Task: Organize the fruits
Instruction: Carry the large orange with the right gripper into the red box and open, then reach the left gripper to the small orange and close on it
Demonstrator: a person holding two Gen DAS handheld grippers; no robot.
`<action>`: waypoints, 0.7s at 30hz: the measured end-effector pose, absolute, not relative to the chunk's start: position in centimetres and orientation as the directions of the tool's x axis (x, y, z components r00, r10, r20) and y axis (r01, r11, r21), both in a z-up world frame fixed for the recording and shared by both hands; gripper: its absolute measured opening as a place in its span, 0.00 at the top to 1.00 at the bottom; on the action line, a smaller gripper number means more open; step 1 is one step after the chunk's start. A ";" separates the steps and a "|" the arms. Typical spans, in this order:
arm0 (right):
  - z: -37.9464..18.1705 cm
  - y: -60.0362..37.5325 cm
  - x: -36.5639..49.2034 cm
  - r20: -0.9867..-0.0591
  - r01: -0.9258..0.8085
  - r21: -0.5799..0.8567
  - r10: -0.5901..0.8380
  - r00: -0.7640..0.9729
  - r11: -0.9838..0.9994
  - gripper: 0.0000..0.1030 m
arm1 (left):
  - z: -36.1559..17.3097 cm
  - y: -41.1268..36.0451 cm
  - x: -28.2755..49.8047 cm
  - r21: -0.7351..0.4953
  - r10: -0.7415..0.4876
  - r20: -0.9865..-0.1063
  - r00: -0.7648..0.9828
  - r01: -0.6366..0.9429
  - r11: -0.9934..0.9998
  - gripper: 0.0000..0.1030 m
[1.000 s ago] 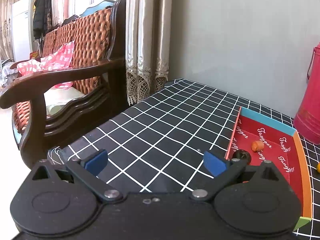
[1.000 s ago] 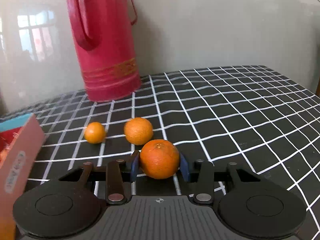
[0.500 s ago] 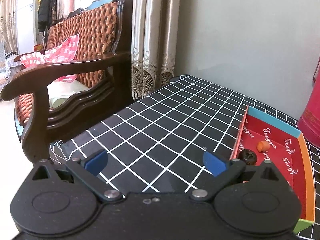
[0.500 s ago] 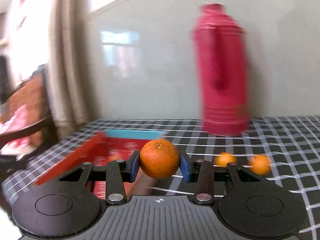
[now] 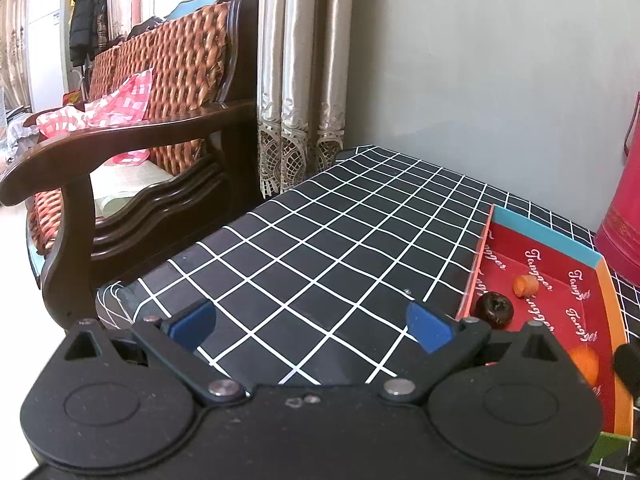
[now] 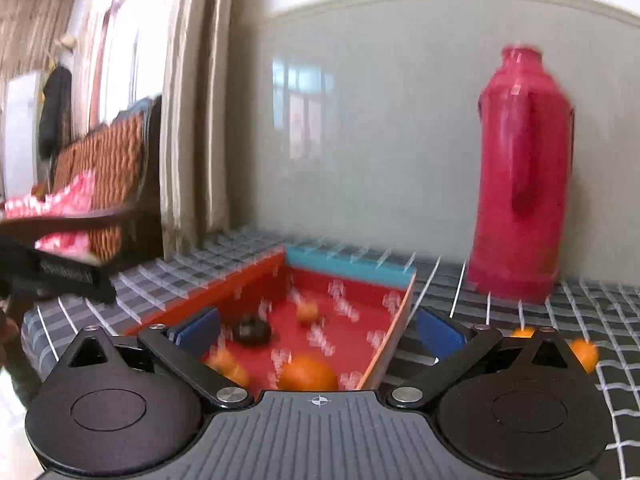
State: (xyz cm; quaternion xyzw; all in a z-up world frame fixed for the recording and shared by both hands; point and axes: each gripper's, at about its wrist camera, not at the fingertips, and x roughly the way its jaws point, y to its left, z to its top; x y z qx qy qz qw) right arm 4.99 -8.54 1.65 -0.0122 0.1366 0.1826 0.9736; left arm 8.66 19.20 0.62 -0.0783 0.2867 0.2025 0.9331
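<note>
A red box (image 6: 352, 284) with a teal end wall and an orange side wall lies on the black checked tablecloth; it also shows in the left wrist view (image 5: 560, 304). My right gripper (image 6: 318, 330) is open above the box. A large orange (image 6: 308, 374) lies in the box just under it, near a smaller orange (image 6: 308, 311), a dark round fruit (image 6: 252, 330) and another orange piece (image 6: 228, 364). Two small oranges (image 6: 584, 354) lie on the cloth to the right. My left gripper (image 5: 312, 320) is open and empty over the cloth, left of the box.
A tall red thermos jug (image 6: 520, 176) stands behind the box near the grey wall. A wooden armchair (image 5: 132, 152) with a woven back stands past the table's left edge, beside curtains (image 5: 300, 80). The table edge (image 5: 120, 292) is close to my left gripper.
My right gripper swung left over the red box and opened; the large orange it held now lies in the box. My left gripper stayed open and shifted slightly.
</note>
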 end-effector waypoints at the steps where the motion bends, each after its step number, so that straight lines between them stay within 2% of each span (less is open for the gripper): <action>1: 1.9 -8.8 4.9 -0.261 -0.353 0.031 0.349 0.900 0.935 0.00 | 0.6 19.2 8.7 -0.031 0.333 -0.566 0.754 -0.423 0.906 0.07; 9: 2.5 -12.2 4.6 -0.247 -0.219 0.071 0.229 0.941 0.973 0.00 | 0.6 18.1 8.7 -0.026 0.315 -0.562 0.765 -0.396 0.918 0.07; 21: 3.4 -18.9 2.4 -0.231 0.078 -0.006 -0.077 0.970 0.997 0.00 | 0.8 12.4 9.5 0.000 0.248 -0.525 0.814 -0.291 0.957 0.07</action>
